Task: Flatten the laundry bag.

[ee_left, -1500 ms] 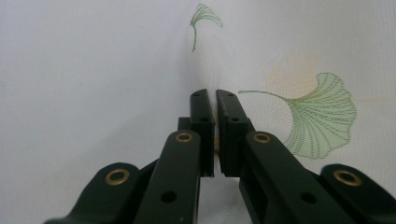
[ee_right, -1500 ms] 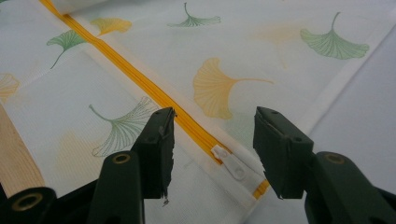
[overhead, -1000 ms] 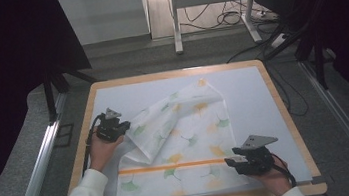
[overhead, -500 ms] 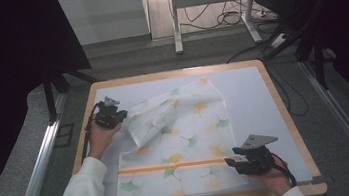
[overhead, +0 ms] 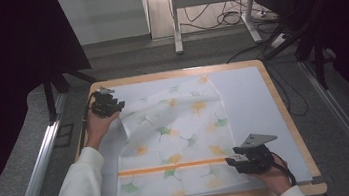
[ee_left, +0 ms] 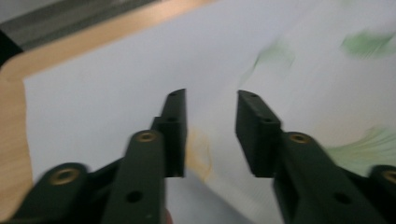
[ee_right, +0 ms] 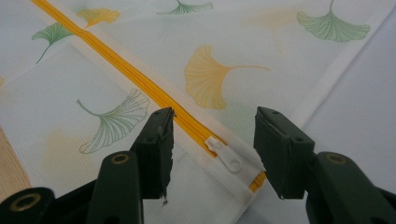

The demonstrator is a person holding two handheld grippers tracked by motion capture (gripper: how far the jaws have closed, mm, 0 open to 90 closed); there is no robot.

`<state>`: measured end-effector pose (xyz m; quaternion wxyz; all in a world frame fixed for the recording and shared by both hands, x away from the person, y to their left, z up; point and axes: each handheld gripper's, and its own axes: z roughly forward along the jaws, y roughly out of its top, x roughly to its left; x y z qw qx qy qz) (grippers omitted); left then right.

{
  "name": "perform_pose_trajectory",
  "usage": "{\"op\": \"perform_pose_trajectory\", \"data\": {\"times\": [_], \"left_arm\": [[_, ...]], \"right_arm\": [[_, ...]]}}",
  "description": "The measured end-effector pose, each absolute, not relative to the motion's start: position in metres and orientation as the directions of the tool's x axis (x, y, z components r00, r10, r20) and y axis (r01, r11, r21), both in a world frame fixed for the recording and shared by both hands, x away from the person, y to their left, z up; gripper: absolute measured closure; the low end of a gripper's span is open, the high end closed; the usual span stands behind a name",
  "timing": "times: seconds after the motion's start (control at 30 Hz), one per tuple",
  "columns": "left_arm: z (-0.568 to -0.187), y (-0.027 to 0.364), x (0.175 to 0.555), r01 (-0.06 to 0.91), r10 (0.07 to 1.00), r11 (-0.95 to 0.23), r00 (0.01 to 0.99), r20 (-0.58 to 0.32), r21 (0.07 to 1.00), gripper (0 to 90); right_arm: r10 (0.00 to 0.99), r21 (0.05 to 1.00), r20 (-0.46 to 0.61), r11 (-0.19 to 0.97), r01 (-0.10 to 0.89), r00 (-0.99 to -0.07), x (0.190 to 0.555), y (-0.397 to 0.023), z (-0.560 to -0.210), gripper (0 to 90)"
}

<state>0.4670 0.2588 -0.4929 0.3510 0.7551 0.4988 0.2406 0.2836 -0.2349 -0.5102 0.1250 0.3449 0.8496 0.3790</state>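
Observation:
A white cloth bag printed with green and yellow ginkgo leaves lies spread on the mat, its upper part still creased. An orange zipper runs across its near part. My left gripper is at the cloth's far-left corner. Its jaws have just been opening, and in the left gripper view the left gripper stands open with the cloth's edge lying loose between the jaws. My right gripper rests at the zipper's right end. There the right gripper is open, astride the white zipper pull.
The cloth lies on a pale mat set in a wooden-rimmed board. Bare mat stretches to the right of the cloth. Metal rails flank the board, and cables lie on the floor beyond.
My left gripper has moved toward the far-left corner of the board, drawing the cloth's folded flap out flatter. The right gripper has stayed where it was.

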Motion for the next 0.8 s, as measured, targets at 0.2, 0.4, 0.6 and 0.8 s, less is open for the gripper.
{"op": "perform_pose_trajectory", "data": {"times": [0.2,0.4,0.6,0.8], "left_arm": [[-0.466,0.263,0.445,0.562,0.889,-0.217,0.452,-0.076,0.798,38.6],[-0.447,0.243,0.403,0.519,0.823,-0.267,0.561,-0.087,0.812,56.9],[-0.449,0.216,0.366,0.485,0.758,-0.318,0.646,-0.089,0.815,87.5],[-0.485,0.199,0.370,0.532,0.752,-0.438,0.659,-0.029,0.725,90.0]], "right_arm": [[0.683,0.729,0.044,0.477,0.491,-0.729,0.283,-0.233,-0.510,46.6],[0.683,0.725,0.035,0.485,0.488,-0.730,0.281,-0.231,-0.510,46.2],[0.688,0.726,0.031,0.483,0.489,-0.725,0.281,-0.231,-0.510,45.4],[0.691,0.724,0.029,0.483,0.492,-0.722,0.280,-0.232,-0.510,44.9]]}}
